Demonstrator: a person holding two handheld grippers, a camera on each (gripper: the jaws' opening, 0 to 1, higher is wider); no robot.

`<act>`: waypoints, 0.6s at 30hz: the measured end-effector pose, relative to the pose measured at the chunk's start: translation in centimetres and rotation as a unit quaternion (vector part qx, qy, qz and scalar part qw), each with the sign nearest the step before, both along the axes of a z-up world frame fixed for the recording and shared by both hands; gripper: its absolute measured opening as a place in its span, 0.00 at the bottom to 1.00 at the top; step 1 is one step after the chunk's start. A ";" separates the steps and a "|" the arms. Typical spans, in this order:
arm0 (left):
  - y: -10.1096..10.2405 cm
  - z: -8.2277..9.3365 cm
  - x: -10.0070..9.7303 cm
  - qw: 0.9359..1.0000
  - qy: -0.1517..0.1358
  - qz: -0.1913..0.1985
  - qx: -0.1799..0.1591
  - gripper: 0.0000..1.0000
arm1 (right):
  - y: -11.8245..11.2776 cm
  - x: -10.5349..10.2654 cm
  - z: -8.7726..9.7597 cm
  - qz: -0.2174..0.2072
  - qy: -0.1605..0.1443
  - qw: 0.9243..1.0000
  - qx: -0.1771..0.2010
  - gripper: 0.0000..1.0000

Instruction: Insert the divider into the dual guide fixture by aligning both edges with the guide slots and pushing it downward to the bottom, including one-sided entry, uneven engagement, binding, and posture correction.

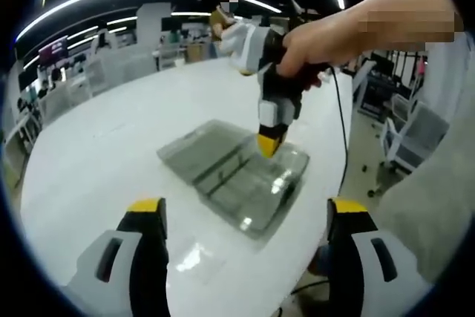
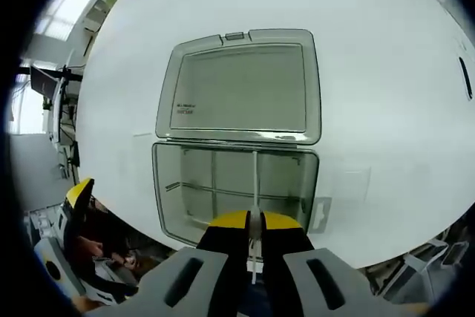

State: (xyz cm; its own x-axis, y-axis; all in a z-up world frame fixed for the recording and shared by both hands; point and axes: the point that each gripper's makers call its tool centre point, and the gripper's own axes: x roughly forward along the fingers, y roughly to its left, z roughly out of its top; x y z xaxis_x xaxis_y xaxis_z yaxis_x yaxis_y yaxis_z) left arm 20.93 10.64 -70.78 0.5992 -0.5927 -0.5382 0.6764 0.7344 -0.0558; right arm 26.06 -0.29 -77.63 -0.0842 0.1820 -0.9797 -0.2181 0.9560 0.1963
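Right gripper view: we see our right gripper (image 2: pixel 253 226) clenched on the thin clear divider (image 2: pixel 254 183), standing in the open clear box (image 2: pixel 236 183) on the white table (image 2: pixel 386 94). Lid print is too small to read. Our left gripper (image 1: pixel 245 217) is released, short of the box.

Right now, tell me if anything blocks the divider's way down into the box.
Nothing visible does. The right gripper is shut on the divider, which stands upright in the open box, lid folded flat back on the table. A cross divider already sits inside; I cannot tell whether it binds.
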 end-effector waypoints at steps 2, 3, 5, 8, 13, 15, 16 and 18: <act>0.0 0.0 0.0 1.000 0.001 0.000 -0.001 0.87 | 0.0 0.0 0.0 0.000 0.001 1.000 -0.002 0.00; 0.0 0.0 0.0 1.000 0.001 0.001 -0.001 0.87 | 0.0 0.0 0.0 0.000 0.002 1.000 -0.002 0.00; 0.1 0.0 0.1 1.000 0.001 0.001 -0.001 0.87 | 0.1 0.0 -0.1 0.000 0.004 1.000 -0.003 0.00; 0.1 0.0 0.2 1.000 0.000 0.001 -0.002 0.87 | 0.2 0.0 -0.2 0.002 0.006 1.000 -0.006 0.00; 0.5 0.1 0.4 1.000 -0.001 0.003 -0.001 0.87 | 0.1 0.0 -0.3 0.001 0.010 1.000 -0.009 0.00; 0.6 0.0 0.5 1.000 0.000 0.004 0.000 0.87 | 0.1 0.1 -0.4 0.002 0.010 1.000 -0.010 0.00; 0.6 0.0 0.5 1.000 0.000 0.004 0.000 0.87 | 0.1 0.1 -0.5 0.001 0.011 1.000 -0.010 0.00; 0.6 0.0 0.5 1.000 0.001 0.004 0.000 0.87 | 0.1 0.1 -0.5 -0.001 0.012 1.000 -0.011 0.00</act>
State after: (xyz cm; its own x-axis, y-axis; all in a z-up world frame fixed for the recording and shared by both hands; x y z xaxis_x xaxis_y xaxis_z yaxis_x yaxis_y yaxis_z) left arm 21.46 11.28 -70.80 0.6030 -0.5884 -0.5386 0.6705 0.7397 -0.0575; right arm 26.13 -0.17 -78.10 -0.1076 0.1598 -0.9813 -0.2121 0.9606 0.1797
